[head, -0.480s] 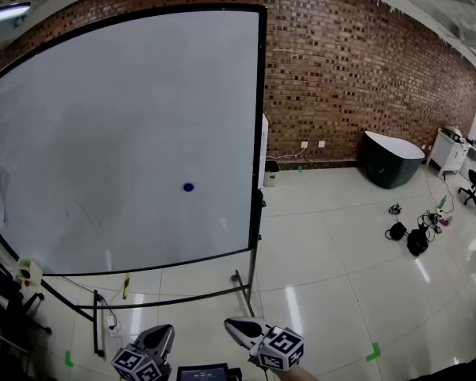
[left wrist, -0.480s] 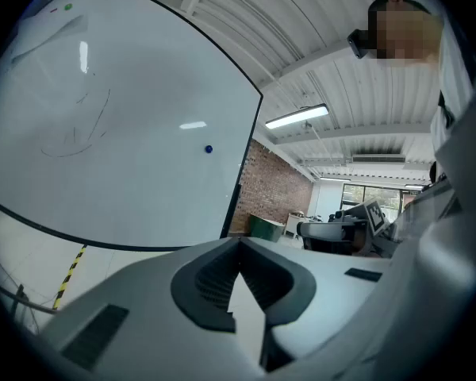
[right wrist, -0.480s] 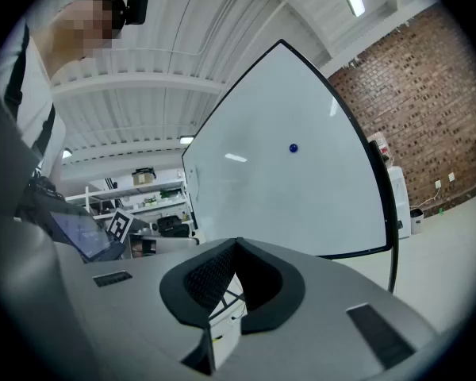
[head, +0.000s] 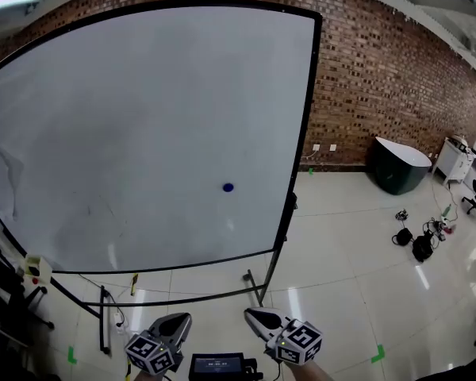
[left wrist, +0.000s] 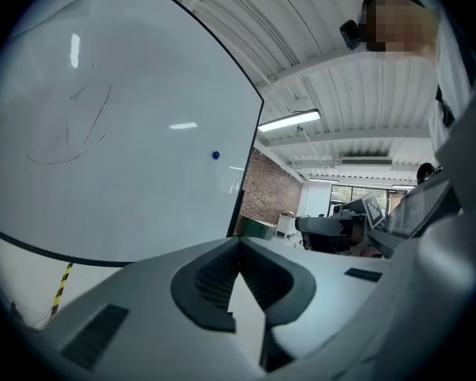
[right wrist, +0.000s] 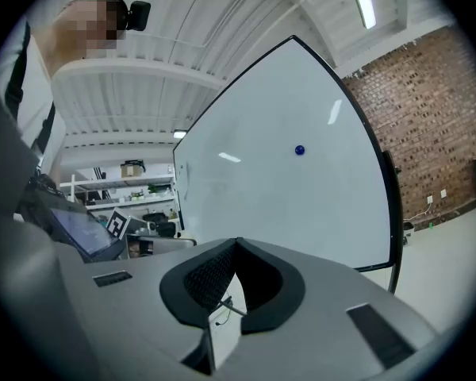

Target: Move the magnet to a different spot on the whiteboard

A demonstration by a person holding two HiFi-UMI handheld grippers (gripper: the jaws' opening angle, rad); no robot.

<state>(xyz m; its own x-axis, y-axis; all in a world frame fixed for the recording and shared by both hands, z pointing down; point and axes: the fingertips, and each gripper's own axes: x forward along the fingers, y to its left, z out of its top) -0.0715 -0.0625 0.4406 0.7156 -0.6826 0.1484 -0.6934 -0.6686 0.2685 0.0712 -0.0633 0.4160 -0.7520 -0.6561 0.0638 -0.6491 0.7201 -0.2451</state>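
The small blue magnet (head: 228, 187) sits on the whiteboard (head: 143, 109), in its lower right part, nearer the right frame than the left and a little above the bottom edge. The board is otherwise almost bare – only faint pen traces on its left side – and stands on a dark wheeled frame on the glossy tiled floor (head: 341, 268), with a brick wall (head: 381, 86) behind it.

Both grippers are held low, at the bottom edge of the head view, well apart from the board and from the magnet. The left gripper (head: 181, 321) and the right gripper (head: 255, 317) lie side by side, roughly level, noses aimed toward the board and leaning slightly toward each other. Each has its jaws closed tip to tip with nothing between them. A small dark screen (head: 218, 365) shows between the two.
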